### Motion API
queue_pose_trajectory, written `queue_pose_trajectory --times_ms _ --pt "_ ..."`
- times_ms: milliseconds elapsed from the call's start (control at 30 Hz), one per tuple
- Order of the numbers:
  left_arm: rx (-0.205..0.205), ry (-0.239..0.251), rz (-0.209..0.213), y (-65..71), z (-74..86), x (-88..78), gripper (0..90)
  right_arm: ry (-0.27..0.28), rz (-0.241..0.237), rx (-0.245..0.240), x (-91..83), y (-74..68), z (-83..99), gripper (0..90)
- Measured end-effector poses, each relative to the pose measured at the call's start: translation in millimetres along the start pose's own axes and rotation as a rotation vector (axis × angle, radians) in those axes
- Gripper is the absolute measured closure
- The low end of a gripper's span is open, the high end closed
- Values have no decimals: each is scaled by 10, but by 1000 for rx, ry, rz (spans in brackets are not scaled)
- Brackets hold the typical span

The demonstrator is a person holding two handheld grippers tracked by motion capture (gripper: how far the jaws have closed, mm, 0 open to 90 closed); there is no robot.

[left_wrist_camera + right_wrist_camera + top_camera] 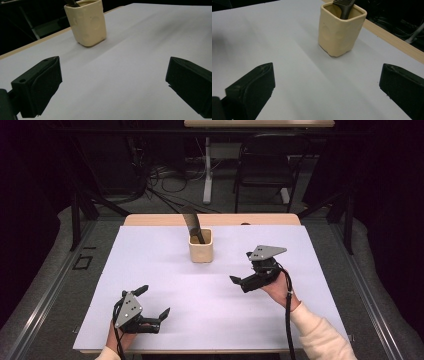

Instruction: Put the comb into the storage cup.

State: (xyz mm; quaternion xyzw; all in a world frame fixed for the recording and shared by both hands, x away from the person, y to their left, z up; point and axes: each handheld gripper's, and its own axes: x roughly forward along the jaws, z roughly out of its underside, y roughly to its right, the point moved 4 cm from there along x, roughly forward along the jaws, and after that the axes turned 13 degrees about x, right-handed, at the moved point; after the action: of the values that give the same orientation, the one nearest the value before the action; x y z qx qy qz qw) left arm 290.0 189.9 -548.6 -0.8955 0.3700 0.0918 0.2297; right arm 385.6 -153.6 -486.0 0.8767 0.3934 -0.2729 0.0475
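Hovering low over the white-covered tabletop (165, 270), the left gripper (152, 301) sits well to the near left of the cream square ceramic cup (201, 247), with its jaws spread wide and nothing between them. In the left gripper view the cup (87, 22) stands well ahead of the jaws, apart from them. The cup stands upright toward the far middle of the tabletop, and a dark grey comb-like tool (192, 224) leans inside it, its handle rising past the rim. Right of the cup and a little nearer, the right gripper (239, 281) is likewise open and empty, aimed toward the cup (340, 28). Judging from this, the tool is already in the cup and neither gripper holds anything; any handling of cup or tool is not yet begun.
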Motion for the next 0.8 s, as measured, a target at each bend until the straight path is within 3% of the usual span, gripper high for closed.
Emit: queue_pose_trajectory --times_ms 333,800 --pt "-4 1 -4 -1 1 -2 4 26 28 -18 -168 -43 196 0" --pt "-5 -6 -6 -1 7 7 4 61 87 3 -427 -2 670 0"
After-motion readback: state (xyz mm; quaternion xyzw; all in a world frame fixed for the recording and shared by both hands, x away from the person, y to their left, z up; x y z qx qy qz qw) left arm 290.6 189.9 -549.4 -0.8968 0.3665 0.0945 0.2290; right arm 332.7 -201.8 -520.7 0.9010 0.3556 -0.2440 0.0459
